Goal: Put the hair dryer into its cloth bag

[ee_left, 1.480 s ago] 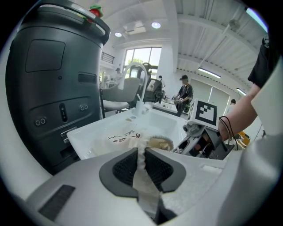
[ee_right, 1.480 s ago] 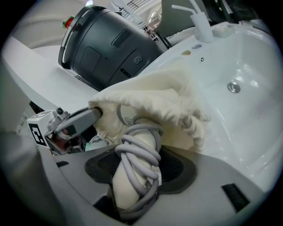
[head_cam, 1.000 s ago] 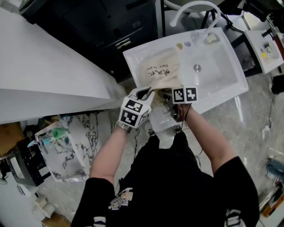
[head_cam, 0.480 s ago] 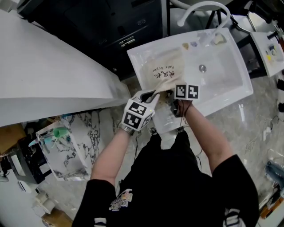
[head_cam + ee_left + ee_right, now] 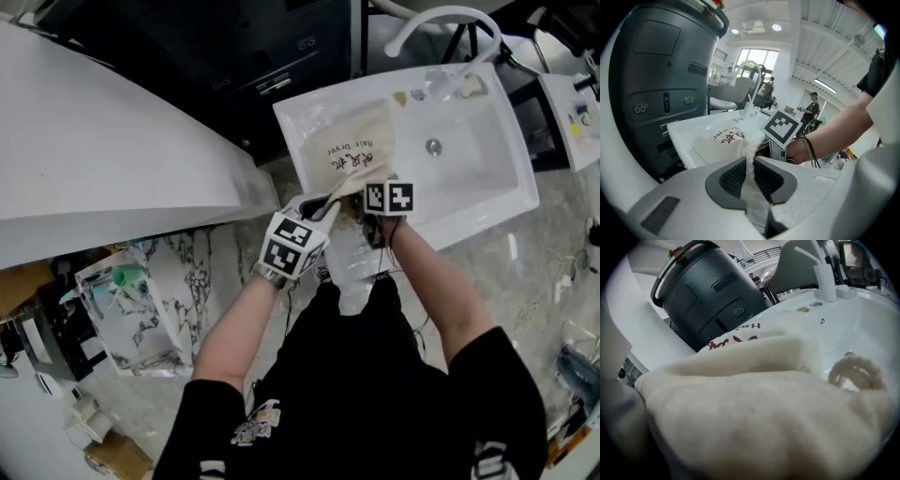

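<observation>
Cream cloth is sitting squeezed between the dark ribbed pads (image 5: 733, 177) of the left gripper (image 5: 751, 174). Its jaws are pressing almost together on a bunched edge of the cloth bag (image 5: 349, 150). That gripper is holding the edge lifted at the near rim of the sink (image 5: 487, 178), on the person's side.

The right gripper (image 5: 387, 198) is working just beside it, its marker cube showing over the bag's near end. In the right gripper view the cloth is filling the whole lower part and covering the jaws, so I cannot tell whether they are spread or gripping.

The bag is lying along the left part of the white sink, with its red lettering facing up and its far end reaching toward the back rim. Something dark is sitting between the two grippers under the lifted cloth, too hidden to name, and the hair dryer is not showing clearly in any view.

To the right of the bag, the drain (image 5: 433, 146) is lying open in the bare basin, and a white curved faucet (image 5: 433, 17) is arching over the back edge. A dark grey cabinet (image 5: 262, 47) is standing behind the sink's left corner, and a white counter (image 5: 103, 159) is stretching away on the left.
</observation>
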Action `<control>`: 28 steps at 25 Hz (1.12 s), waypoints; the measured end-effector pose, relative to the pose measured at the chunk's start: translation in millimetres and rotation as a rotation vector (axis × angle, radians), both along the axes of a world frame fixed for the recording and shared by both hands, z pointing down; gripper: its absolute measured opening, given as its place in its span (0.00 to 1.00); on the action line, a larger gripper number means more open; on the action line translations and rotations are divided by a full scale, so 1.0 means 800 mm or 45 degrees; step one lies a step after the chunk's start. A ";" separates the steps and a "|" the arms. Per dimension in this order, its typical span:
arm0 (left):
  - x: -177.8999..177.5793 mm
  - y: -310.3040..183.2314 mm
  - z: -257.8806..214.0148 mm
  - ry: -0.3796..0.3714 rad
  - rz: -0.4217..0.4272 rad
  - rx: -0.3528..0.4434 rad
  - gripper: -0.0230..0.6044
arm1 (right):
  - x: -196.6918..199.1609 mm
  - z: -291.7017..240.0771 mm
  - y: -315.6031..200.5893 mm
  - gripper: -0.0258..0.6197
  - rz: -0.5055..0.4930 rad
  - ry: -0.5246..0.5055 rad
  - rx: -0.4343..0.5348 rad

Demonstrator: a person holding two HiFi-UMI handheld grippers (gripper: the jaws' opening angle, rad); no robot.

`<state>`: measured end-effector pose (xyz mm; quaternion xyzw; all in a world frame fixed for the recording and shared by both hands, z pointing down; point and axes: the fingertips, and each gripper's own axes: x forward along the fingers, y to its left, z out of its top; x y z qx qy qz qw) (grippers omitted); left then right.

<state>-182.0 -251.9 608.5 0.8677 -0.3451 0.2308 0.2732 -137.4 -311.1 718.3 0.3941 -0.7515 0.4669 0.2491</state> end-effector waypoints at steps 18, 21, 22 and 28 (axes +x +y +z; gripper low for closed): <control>-0.008 -0.006 0.019 -0.024 -0.137 -0.036 0.11 | -0.008 -0.008 0.032 0.57 -0.195 -0.079 -0.078; -0.008 -0.006 0.021 -0.031 -0.158 -0.038 0.11 | -0.005 -0.011 0.039 0.61 -0.207 -0.094 -0.098; -0.008 -0.007 0.022 -0.034 -0.170 -0.036 0.11 | -0.005 -0.012 0.041 0.61 -0.212 -0.098 -0.104; -0.005 -0.011 0.017 -0.035 -0.244 -0.009 0.11 | -0.004 -0.025 0.056 0.72 -0.236 -0.152 -0.203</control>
